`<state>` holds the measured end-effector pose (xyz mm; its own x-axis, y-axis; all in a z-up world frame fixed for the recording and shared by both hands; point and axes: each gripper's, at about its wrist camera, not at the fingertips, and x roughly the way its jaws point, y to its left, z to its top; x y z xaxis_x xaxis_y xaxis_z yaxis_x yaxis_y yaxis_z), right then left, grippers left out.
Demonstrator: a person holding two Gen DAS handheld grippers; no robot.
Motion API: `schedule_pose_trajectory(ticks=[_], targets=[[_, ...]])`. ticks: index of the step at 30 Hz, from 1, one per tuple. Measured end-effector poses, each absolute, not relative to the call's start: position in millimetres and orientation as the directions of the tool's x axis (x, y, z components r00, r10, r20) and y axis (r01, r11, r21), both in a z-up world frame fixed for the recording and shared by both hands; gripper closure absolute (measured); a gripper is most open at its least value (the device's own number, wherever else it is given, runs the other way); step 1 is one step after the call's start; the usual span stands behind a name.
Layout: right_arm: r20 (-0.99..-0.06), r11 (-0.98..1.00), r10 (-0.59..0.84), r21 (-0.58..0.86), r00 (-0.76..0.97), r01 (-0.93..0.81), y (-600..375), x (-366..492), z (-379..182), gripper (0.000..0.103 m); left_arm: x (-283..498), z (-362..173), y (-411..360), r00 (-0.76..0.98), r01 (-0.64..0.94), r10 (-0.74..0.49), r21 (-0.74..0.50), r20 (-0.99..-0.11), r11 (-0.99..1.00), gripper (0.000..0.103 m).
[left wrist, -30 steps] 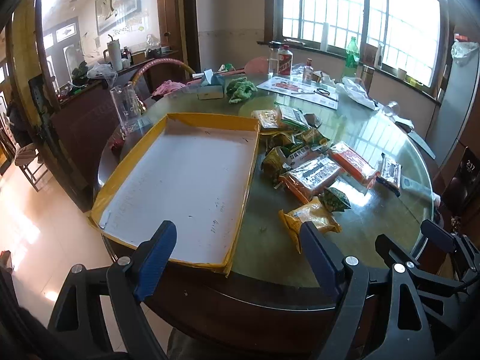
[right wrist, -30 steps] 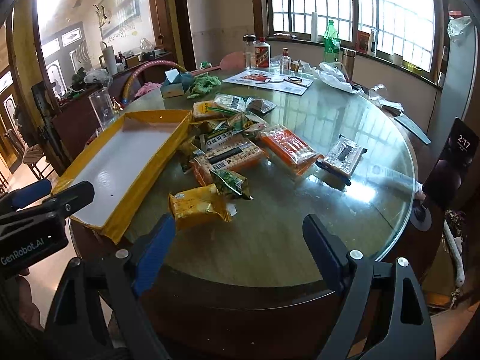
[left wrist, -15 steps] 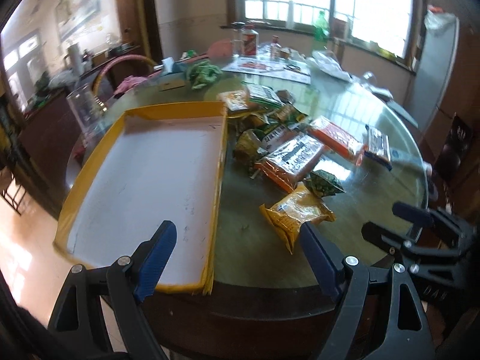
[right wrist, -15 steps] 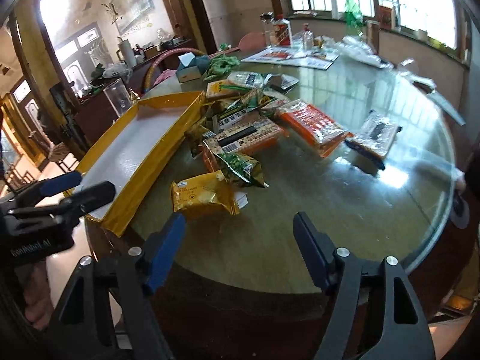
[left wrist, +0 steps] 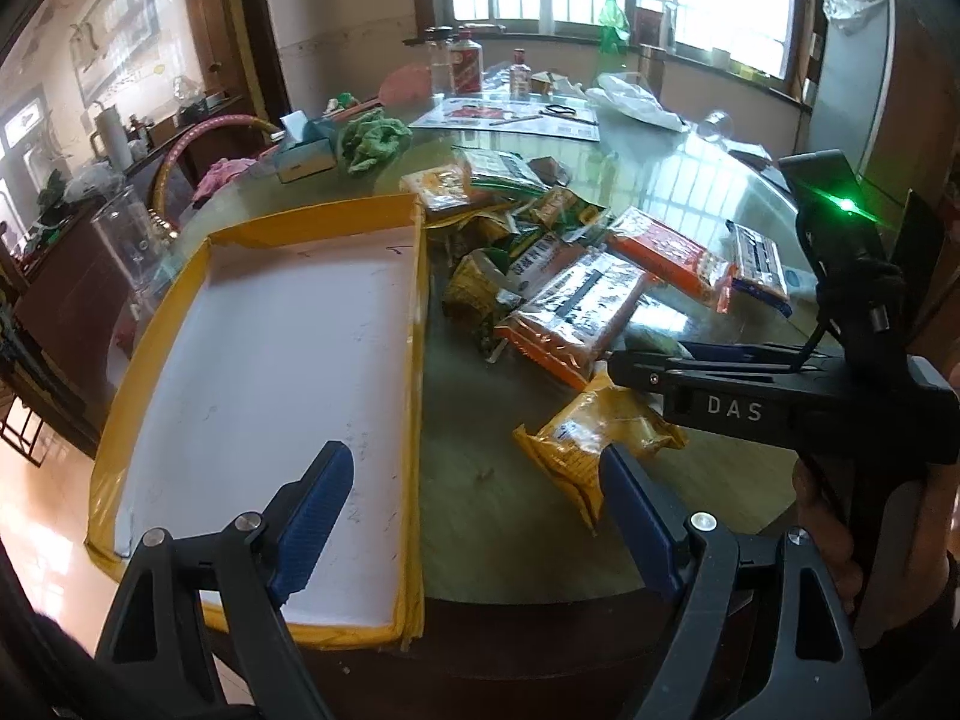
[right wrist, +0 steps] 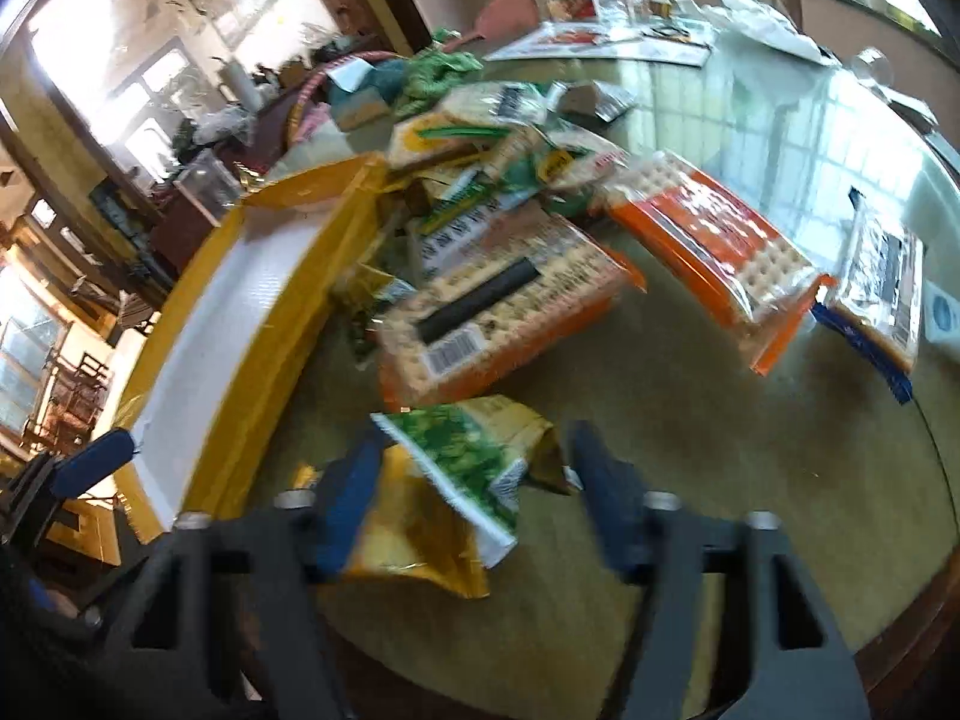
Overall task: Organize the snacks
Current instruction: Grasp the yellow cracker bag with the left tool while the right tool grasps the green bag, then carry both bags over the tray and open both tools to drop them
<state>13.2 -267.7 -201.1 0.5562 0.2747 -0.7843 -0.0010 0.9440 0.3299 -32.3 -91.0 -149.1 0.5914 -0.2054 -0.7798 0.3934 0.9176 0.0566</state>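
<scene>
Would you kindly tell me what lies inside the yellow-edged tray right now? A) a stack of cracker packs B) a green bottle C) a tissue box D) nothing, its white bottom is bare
D: in the left wrist view the yellow-edged tray shows only its bare white bottom, while the snack packs all lie on the glass table beside it.

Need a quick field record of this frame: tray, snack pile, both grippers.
tray: yellow tray, white floor bare, at the table's left edge
snacks: pile on the glass right of the tray; none in it
nearest packs: green packet lying over yellow packet
right gripper: jaws have just been closing, both packets between them, contact unclear
left gripper: open, nothing between its fingers
</scene>
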Motion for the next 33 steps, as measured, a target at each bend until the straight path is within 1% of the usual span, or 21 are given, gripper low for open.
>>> schedule_pose_trajectory(ticks=[2, 5, 10, 13, 17, 19, 20, 22, 23, 24, 26, 27, 29, 33], targets=[[-0.774, 0.933, 0.300, 0.359, 0.558, -0.004, -275, 10, -203, 0.057, -29, -150, -97, 0.576, 0.420, -0.222, 0.053, -0.787, 0.906, 0.019], [-0.762, 0.928, 0.307, 0.372, 0.570, -0.002, -290, 1, -202, 0.061, -22, -155, -113, 0.534, 0.481, -0.260, 0.037, -0.804, 0.876, 0.019], [-0.741, 0.929, 0.307, 0.369, 0.597, -0.021, -310, -16, -197, 0.062, -7, -171, -149, 0.452, 0.596, -0.307, 0.027, -0.838, 0.803, 0.019], [-0.739, 0.933, 0.290, 0.361, 0.608, -0.007, -318, -20, -196, 0.062, 4, -188, -164, 0.388, 0.621, -0.285, 0.020, -0.877, 0.783, 0.019], [-0.737, 0.936, 0.266, 0.351, 0.621, 0.015, -327, -22, -194, 0.062, 3, -203, -172, 0.352, 0.635, -0.258, 0.027, -0.900, 0.772, 0.021], [-0.739, 0.936, 0.261, 0.351, 0.621, 0.025, -330, -23, -195, 0.062, -3, -204, -170, 0.360, 0.629, -0.257, 0.031, -0.897, 0.776, 0.024], [-0.740, 0.936, 0.258, 0.350, 0.621, 0.029, -331, -23, -196, 0.062, -7, -204, -167, 0.354, 0.628, -0.255, 0.026, -0.900, 0.778, 0.030], [-0.741, 0.937, 0.255, 0.349, 0.622, 0.032, -332, -24, -196, 0.062, -13, -203, -162, 0.345, 0.621, -0.261, 0.011, -0.902, 0.783, 0.036], [-0.739, 0.937, 0.255, 0.349, 0.623, 0.030, -332, -24, -196, 0.062, -13, -203, -159, 0.345, 0.610, -0.262, 0.003, -0.901, 0.792, 0.042], [-0.738, 0.937, 0.254, 0.348, 0.625, 0.030, -332, -24, -196, 0.062, -14, -204, -156, 0.347, 0.596, -0.261, -0.003, -0.901, 0.803, 0.045], [-0.738, 0.937, 0.254, 0.347, 0.625, 0.028, -330, -28, -196, 0.062, -10, -206, -151, 0.339, 0.568, -0.275, -0.037, -0.900, 0.822, 0.046], [-0.737, 0.938, 0.254, 0.344, 0.627, 0.025, -328, -29, -196, 0.062, -6, -207, -151, 0.334, 0.554, -0.278, -0.051, -0.901, 0.831, 0.052], [-0.737, 0.941, 0.246, 0.338, 0.629, 0.027, -324, -31, -195, 0.062, -3, -205, -152, 0.351, 0.536, -0.274, -0.047, -0.896, 0.843, 0.058], [-0.731, 0.947, 0.238, 0.321, 0.640, 0.015, -315, -37, -188, 0.062, -14, -199, -143, 0.375, 0.525, -0.303, -0.069, -0.876, 0.848, 0.060]])
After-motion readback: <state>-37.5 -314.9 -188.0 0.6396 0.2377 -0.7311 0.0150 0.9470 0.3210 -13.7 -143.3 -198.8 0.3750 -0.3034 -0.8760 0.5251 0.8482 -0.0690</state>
